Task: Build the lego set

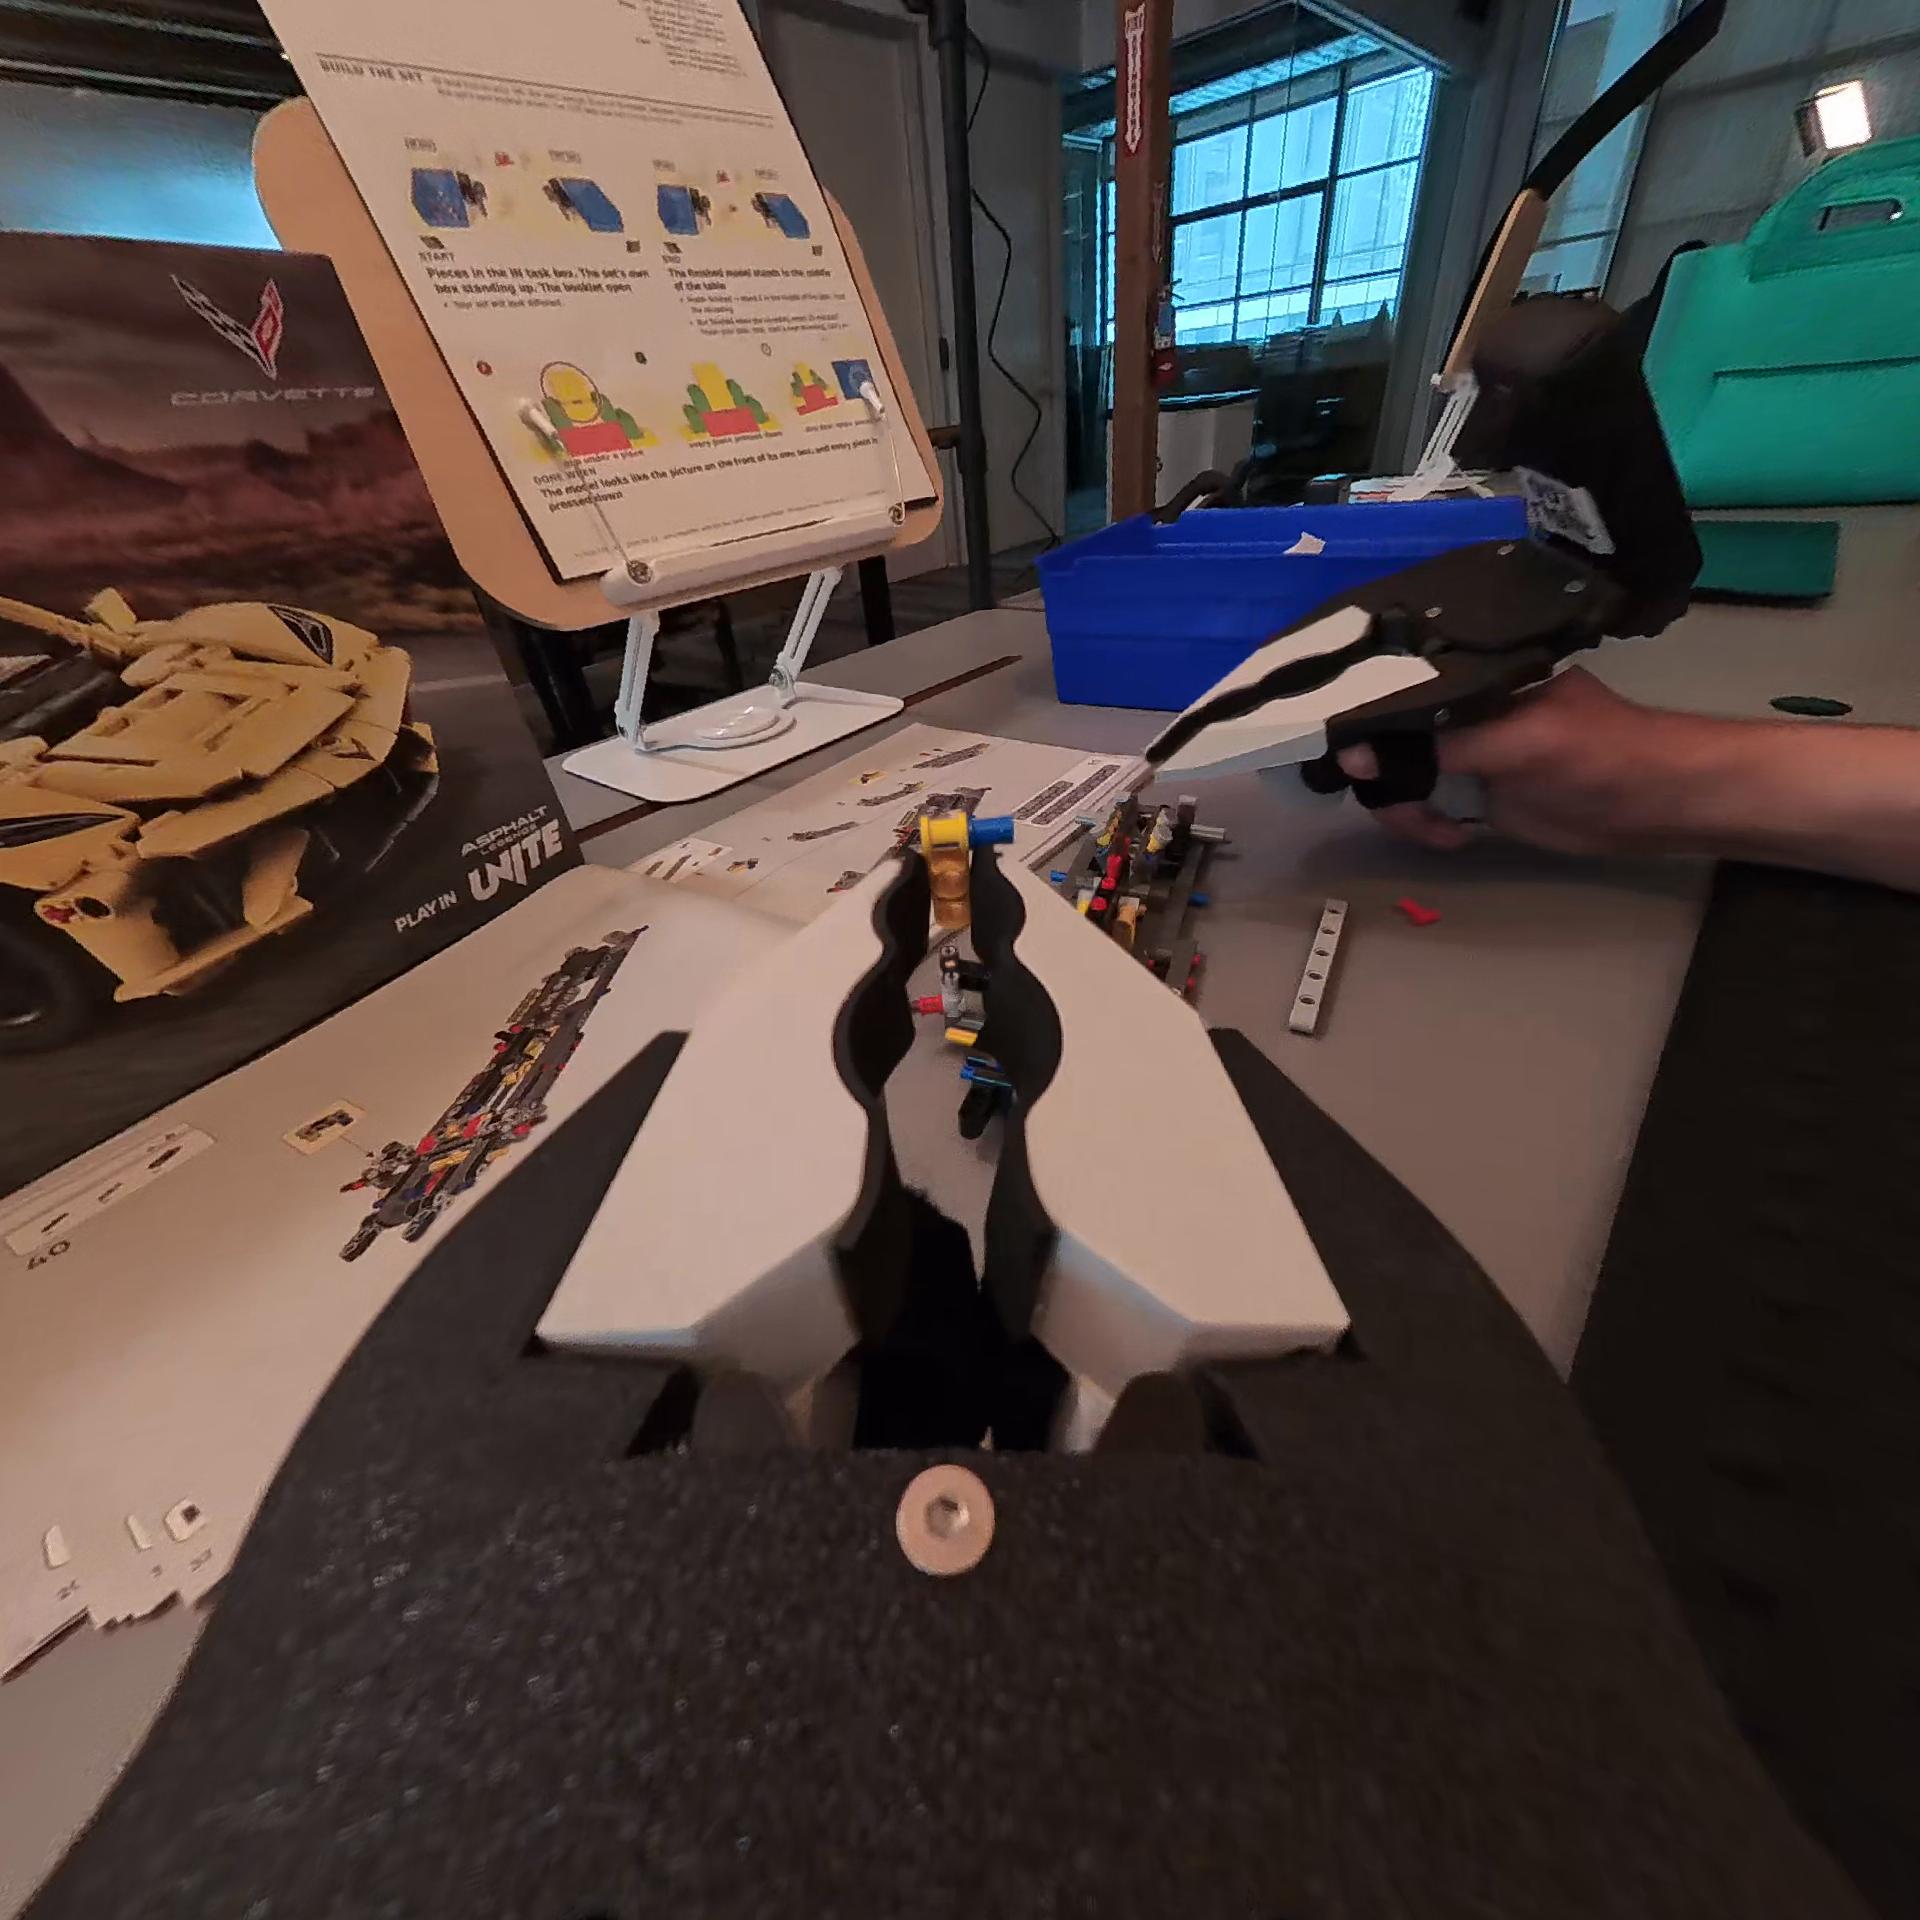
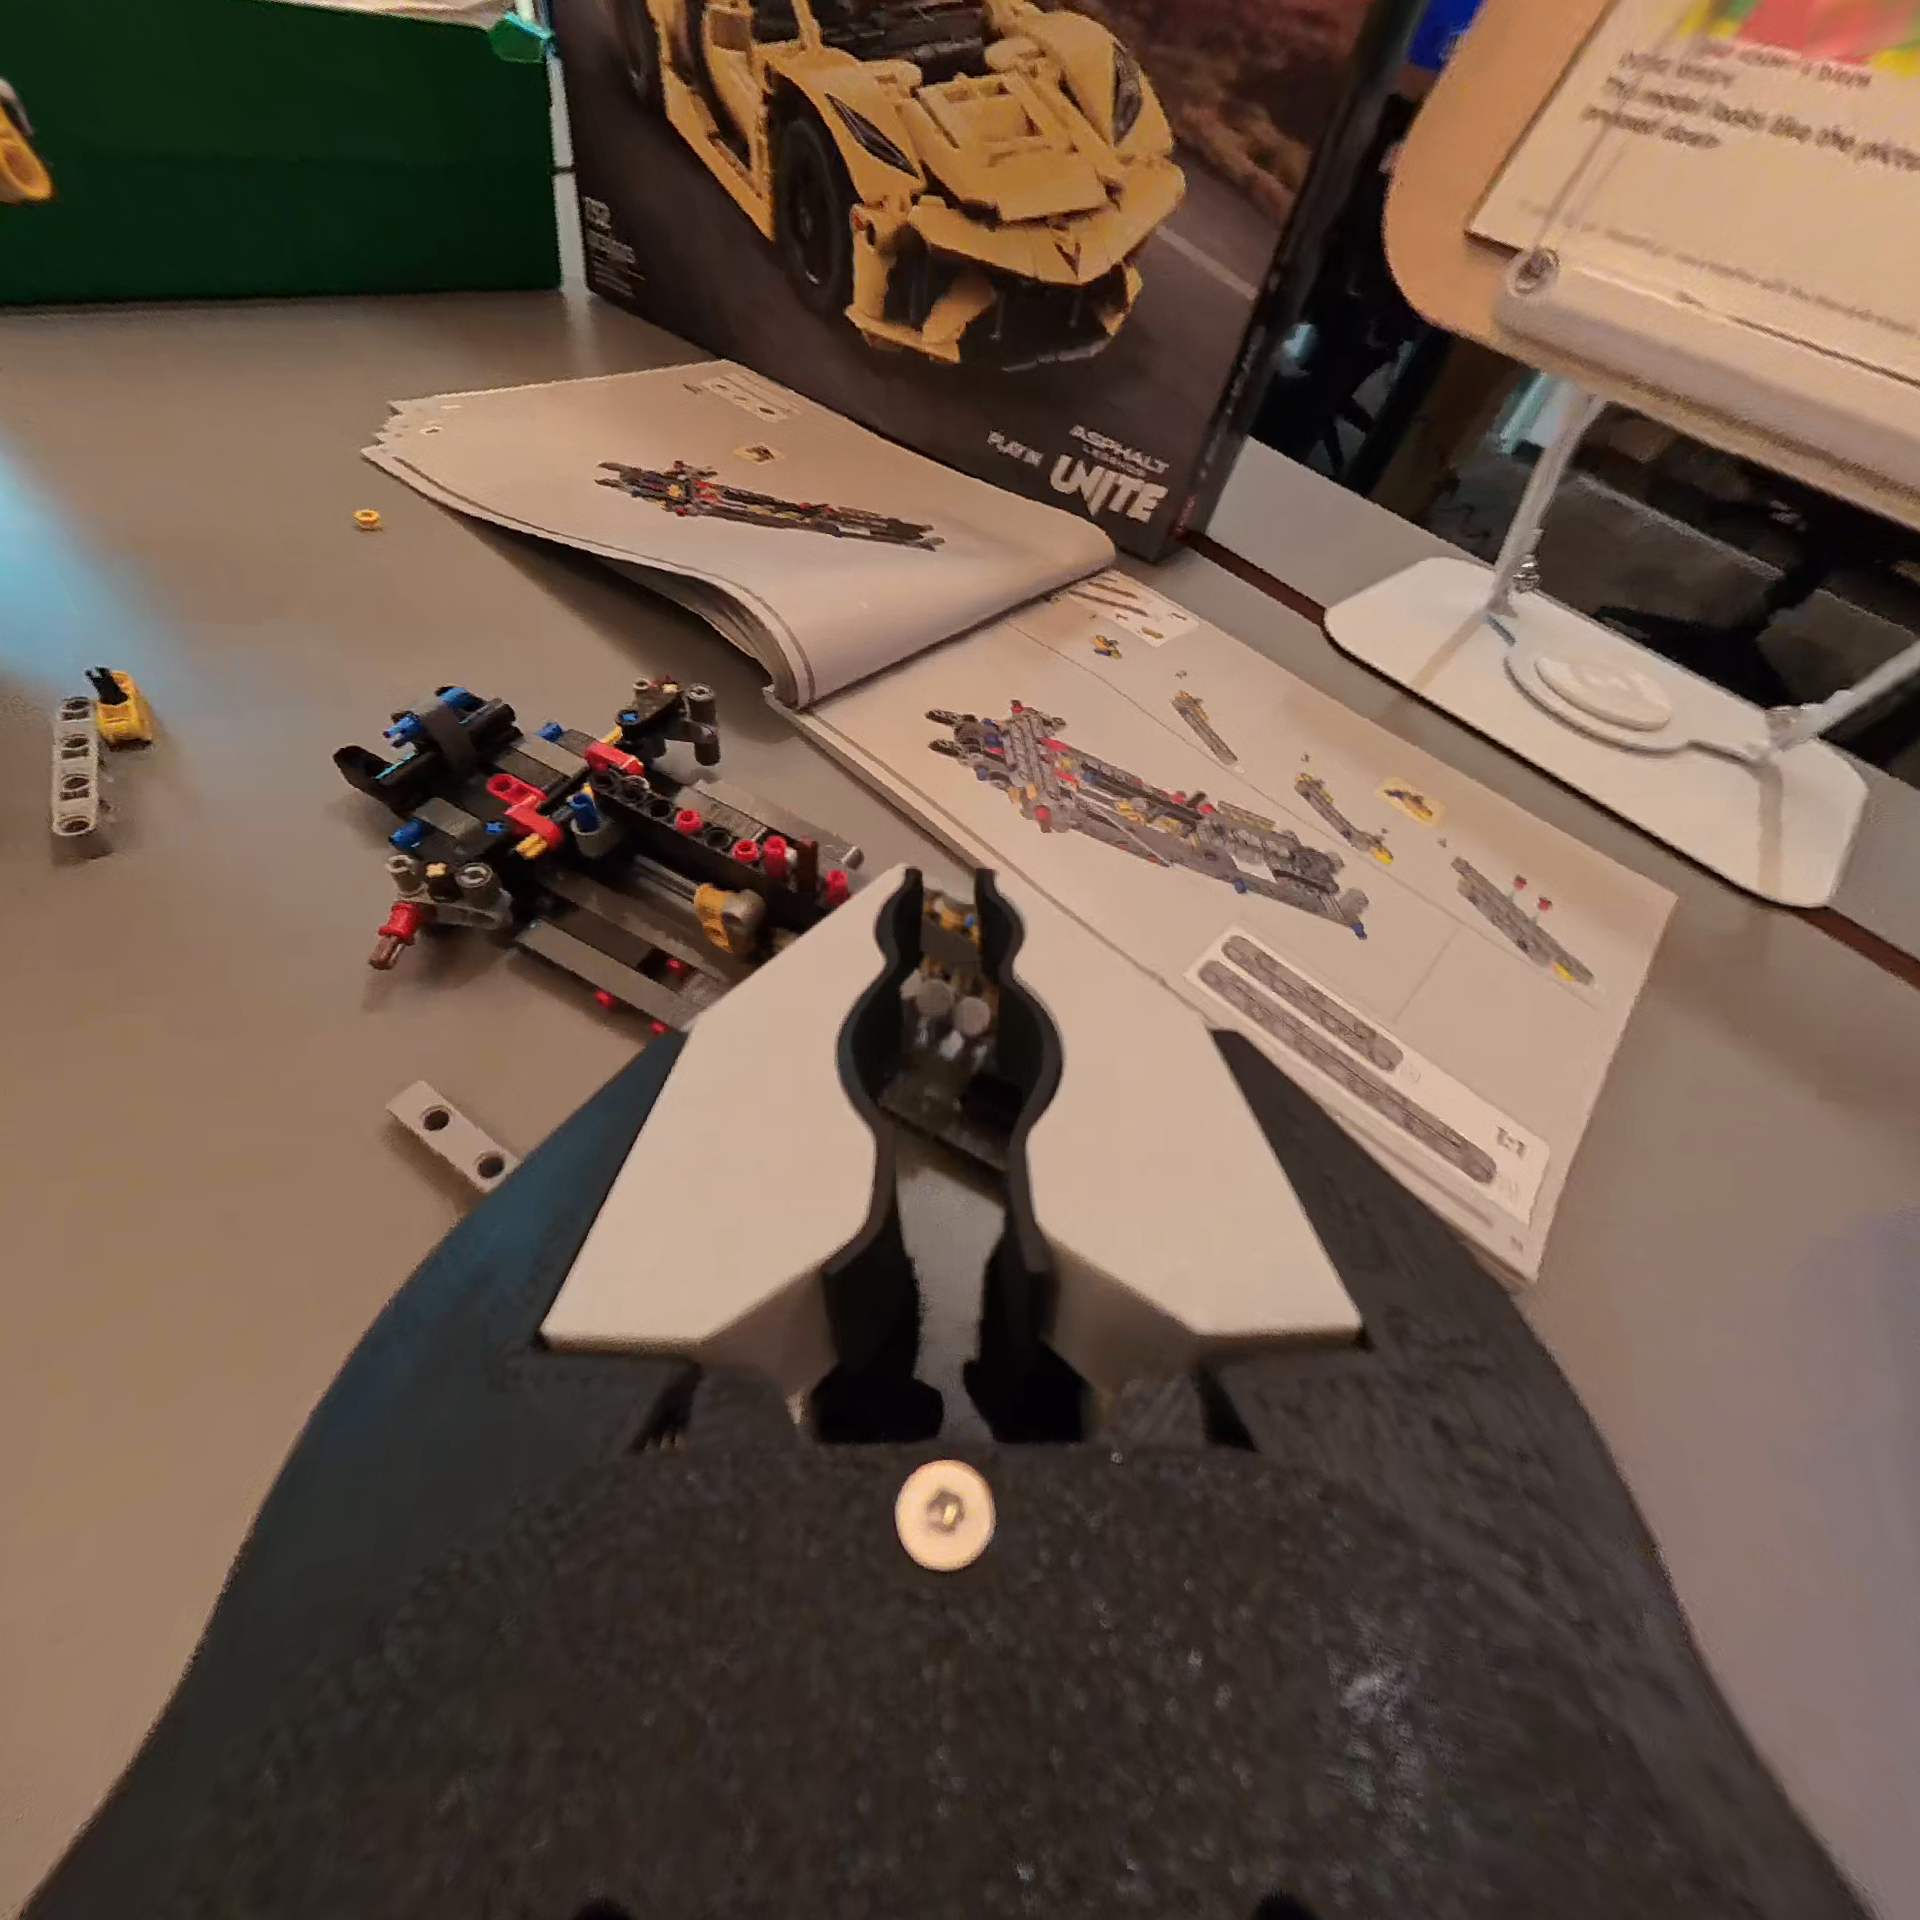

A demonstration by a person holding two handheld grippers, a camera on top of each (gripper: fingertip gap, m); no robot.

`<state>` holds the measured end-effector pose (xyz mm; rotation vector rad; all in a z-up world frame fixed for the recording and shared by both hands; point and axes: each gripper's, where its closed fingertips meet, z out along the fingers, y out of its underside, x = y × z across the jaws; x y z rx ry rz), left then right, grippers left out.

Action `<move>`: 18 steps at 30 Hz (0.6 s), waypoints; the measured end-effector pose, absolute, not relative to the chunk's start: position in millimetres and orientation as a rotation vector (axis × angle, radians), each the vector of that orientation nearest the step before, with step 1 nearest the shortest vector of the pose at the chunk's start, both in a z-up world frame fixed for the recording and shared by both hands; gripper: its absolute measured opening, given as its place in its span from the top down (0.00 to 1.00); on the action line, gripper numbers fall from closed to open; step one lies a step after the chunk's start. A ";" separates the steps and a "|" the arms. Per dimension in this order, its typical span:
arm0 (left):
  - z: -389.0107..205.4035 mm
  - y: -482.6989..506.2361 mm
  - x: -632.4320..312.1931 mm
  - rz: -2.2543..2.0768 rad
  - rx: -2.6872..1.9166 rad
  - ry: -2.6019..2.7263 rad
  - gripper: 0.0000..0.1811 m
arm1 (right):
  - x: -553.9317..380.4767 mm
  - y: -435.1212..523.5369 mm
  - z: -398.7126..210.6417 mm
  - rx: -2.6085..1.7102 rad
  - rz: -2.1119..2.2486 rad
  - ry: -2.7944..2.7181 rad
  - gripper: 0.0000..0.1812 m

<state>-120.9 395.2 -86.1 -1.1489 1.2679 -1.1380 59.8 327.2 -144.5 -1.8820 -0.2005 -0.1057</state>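
Observation:
My left gripper [image 1: 949, 875] is shut on a small yellow piece with a blue pin [image 1: 951, 868] and holds it above the open booklet [image 1: 312, 1195]. The part-built dark chassis [image 2: 582, 821] with red, blue and yellow pins lies on the grey table; it also shows in the left wrist view [image 1: 1138, 883]. My right gripper [image 2: 948, 885], held by a hand, has its jaws nearly closed just over the chassis's near end. It shows from the side in the left wrist view [image 1: 1151, 758]. I cannot tell whether it pinches a part.
The set's box [image 2: 935, 208] stands behind the booklet [image 2: 831, 540]. A stand with a sheet [image 1: 623, 312] and a blue bin [image 1: 1195, 613] are at the back. A long grey beam [image 1: 1317, 966], a red bit [image 1: 1418, 912], a short grey beam [image 2: 75, 769] and a yellow piece [image 2: 125, 709] lie loose. One gripper's finger ends stand about 20 cm off the other's.

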 end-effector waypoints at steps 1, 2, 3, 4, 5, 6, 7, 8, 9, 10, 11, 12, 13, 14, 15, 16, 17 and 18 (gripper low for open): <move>-87.9 394.4 -120.7 -1.144 -1.155 1.272 0.97 | 61.9 322.1 -141.0 -1.864 -0.123 -0.170 0.95; -89.9 393.6 -120.1 -1.147 -1.162 1.278 0.97 | 62.6 317.3 -135.2 -1.833 -0.139 -0.140 0.95; -91.7 392.8 -119.2 -1.147 -1.166 1.285 0.97 | 63.0 313.2 -129.1 -1.804 -0.162 -0.119 0.94; -93.7 391.8 -118.2 -1.146 -1.170 1.294 0.97 | 64.1 310.6 -123.4 -1.780 -0.196 -0.103 0.94; -95.8 390.7 -117.1 -1.145 -1.175 1.305 0.97 | 65.0 309.1 -119.0 -1.757 -0.228 -0.095 0.95; -97.4 389.5 -116.3 -1.145 -1.177 1.316 0.97 | 65.8 308.9 -116.6 -1.743 -0.257 -0.096 0.95; -98.6 388.6 -116.0 -1.141 -1.177 1.323 0.97 | 66.8 309.7 -116.2 -1.741 -0.285 -0.101 0.94; -99.1 387.7 -116.0 -1.137 -1.175 1.327 0.97 | 67.4 310.6 -115.3 -1.740 -0.304 -0.104 0.93; -99.0 386.8 -116.4 -1.136 -1.171 1.329 0.97 | 66.8 310.2 -110.6 -1.724 -0.314 -0.094 0.91; -99.0 386.5 -116.8 -1.134 -1.169 1.330 0.97 | 62.6 305.9 -100.5 -1.698 -0.317 -0.076 0.89; -98.7 386.5 -117.0 -1.134 -1.167 1.329 0.97 | 48.7 295.8 -84.2 -1.661 -0.298 -0.075 0.90; -98.1 386.2 -117.0 -1.142 -1.165 1.329 0.97 | 23.8 280.0 -64.3 -1.613 -0.261 -0.106 0.90; -97.4 385.9 -117.1 -1.149 -1.163 1.328 0.97 | -7.6 259.6 -47.6 -1.582 -0.225 -0.150 0.90; -96.2 385.9 -117.6 -1.151 -1.160 1.324 0.97 | -46.3 236.0 -38.7 -1.578 -0.169 -0.211 0.90; -94.6 385.3 -118.1 -1.154 -1.152 1.319 0.97 | -91.3 209.5 -39.9 -1.601 -0.080 -0.279 0.91; -93.6 384.1 -118.6 -1.157 -1.145 1.320 0.97 | -140.4 179.9 -52.2 -1.653 0.045 -0.343 0.91; -93.5 383.0 -118.7 -1.154 -1.139 1.325 0.97 | -189.5 147.3 -74.2 -1.724 0.191 -0.394 0.90; -93.5 381.6 -118.8 -1.149 -1.132 1.332 0.97 | -234.8 113.1 -103.5 -1.804 0.332 -0.430 0.91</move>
